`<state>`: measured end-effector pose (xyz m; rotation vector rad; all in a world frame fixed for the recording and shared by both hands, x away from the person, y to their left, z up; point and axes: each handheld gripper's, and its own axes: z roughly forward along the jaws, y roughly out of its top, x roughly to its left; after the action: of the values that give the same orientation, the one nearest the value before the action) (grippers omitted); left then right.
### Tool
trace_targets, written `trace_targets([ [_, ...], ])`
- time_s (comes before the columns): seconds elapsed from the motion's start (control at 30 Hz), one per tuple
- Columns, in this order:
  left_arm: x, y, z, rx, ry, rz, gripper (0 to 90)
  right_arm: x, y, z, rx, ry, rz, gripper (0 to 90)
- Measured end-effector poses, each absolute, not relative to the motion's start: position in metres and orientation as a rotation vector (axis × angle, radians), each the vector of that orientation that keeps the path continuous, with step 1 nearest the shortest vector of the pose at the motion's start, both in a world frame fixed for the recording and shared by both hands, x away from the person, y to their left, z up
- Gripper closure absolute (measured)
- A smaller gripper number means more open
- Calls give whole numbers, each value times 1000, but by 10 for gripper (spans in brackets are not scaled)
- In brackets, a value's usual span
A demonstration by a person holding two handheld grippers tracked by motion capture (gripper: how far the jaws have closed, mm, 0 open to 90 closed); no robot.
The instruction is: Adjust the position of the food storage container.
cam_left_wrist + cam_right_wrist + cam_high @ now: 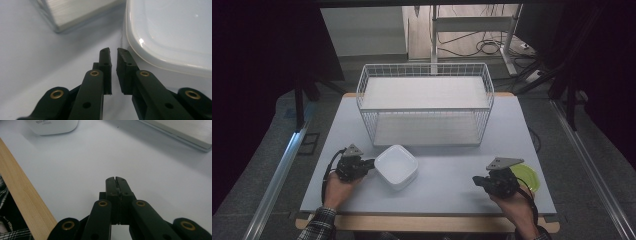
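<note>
White square container (396,166) sits beside your left gripper (113,53), jaws slightly parted, empty; right gripper (116,180) pressed together. Next, probably widen and grasp its rim.

Only one bit of print shows: a short dark line of lettering on the side of the white container (51,126), far ahead and to the left of the right gripper's jaws. It is too blurred to read.
</note>
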<state>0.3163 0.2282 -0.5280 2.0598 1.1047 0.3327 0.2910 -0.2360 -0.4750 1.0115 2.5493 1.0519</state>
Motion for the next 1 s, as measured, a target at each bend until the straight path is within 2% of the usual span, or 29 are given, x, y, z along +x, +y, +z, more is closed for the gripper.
trace_targets([
  [0.6,303,196,-524,2128,971,279,825,294,-215,-483,998,2593,1070,893],
  [1.0,302,172,-523,2130,906,225,825,308,-192,-491,1014,2596,1126,861],
])
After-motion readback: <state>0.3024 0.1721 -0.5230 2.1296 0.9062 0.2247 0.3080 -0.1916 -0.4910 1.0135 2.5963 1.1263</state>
